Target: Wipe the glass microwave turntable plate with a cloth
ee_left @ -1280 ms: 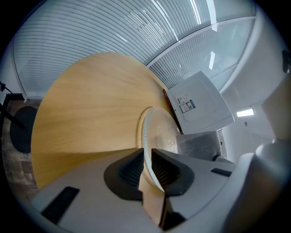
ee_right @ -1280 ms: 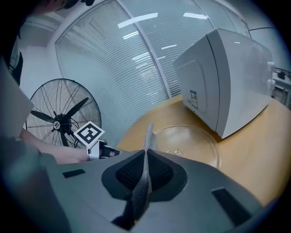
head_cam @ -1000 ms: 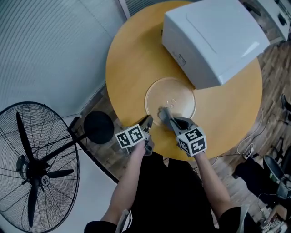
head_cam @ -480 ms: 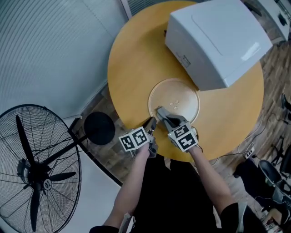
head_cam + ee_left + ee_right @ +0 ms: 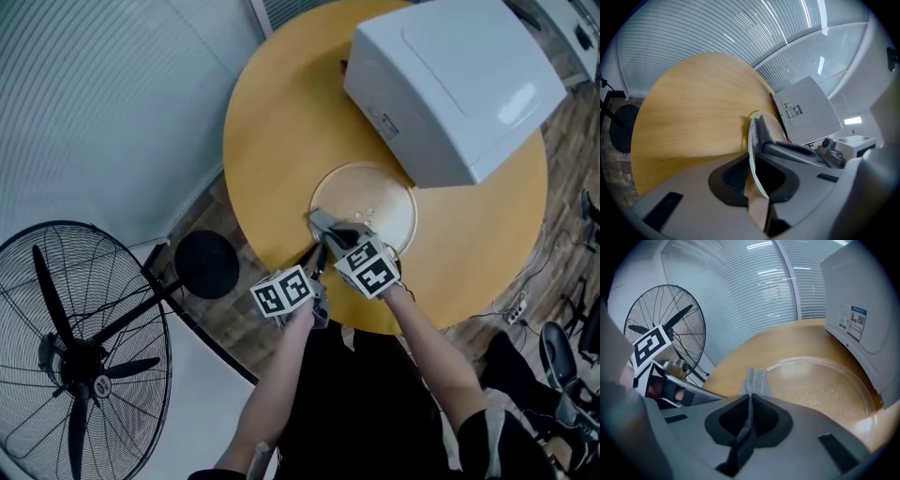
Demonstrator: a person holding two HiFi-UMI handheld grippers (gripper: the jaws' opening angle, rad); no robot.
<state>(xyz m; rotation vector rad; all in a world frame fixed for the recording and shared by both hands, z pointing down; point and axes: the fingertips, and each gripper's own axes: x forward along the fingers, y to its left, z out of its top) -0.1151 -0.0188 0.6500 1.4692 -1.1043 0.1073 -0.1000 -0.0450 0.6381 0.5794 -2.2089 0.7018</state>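
The glass turntable plate (image 5: 375,202) lies flat on the round wooden table (image 5: 281,122), just in front of the white microwave (image 5: 450,84). My left gripper (image 5: 317,257) is shut on the plate's near-left rim; in the left gripper view the rim (image 5: 753,154) runs edge-on between the jaws of the left gripper (image 5: 757,176). My right gripper (image 5: 325,227) is shut on a grey cloth (image 5: 754,380), whose free end rests on the plate's (image 5: 825,385) left rim. The two grippers sit close together.
The microwave (image 5: 862,310) stands right behind the plate. A large black pedestal fan (image 5: 75,356) is on the floor at the left, its round base (image 5: 203,262) near the table edge. Blinds cover the glass wall (image 5: 103,103) beyond.
My right gripper has drawn the cloth leftwards along the plate's near part to its left rim. The left gripper has kept its hold on the rim.
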